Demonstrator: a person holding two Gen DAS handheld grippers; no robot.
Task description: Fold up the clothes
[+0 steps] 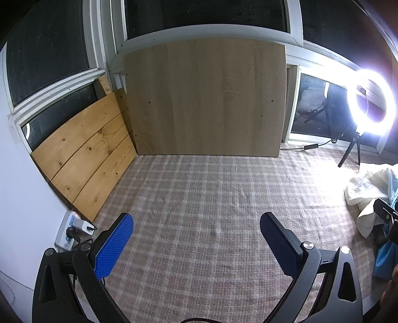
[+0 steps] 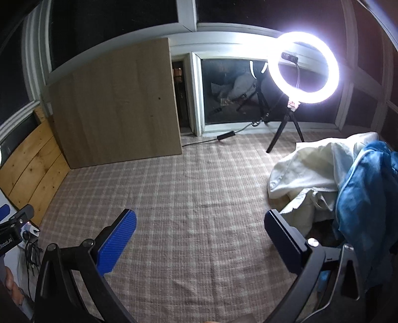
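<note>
Two tools hang over a checked pink-and-beige cloth (image 1: 204, 203) that covers the surface below, each tilted downward and each with its jaws spread as wide as they go, nothing between the blue pads. The left tool (image 1: 196, 241) is over bare cloth, well apart from any garment. The right tool (image 2: 200, 238) is also over bare cloth, but its right-hand finger (image 2: 286, 243) stands just beside the clothes pile, without touching it as far as can be told.

The pile sits at the right side of the cloth. A crumpled cream-white garment (image 2: 306, 171) lies toward the middle, and a blue garment (image 2: 368, 198) is heaped against it on the far right, partly over it. From the left wrist view only the edge of the pile (image 1: 368, 188) shows at the right border, with part of the right tool in front of it.

At the left edge of the cloth, a white power strip (image 1: 68, 231) with plugs and a charger lies by the wall. Behind it lean pine planks (image 1: 84, 159). Farther back a large pale wooden board (image 1: 206, 99) stands upright against the window frame. To the right of the board, a lit ring light (image 2: 303, 67) on a small black tripod stands on the cloth near the pile, its cable running along the sill. Dark window panes (image 1: 206, 15) close the scene.
</note>
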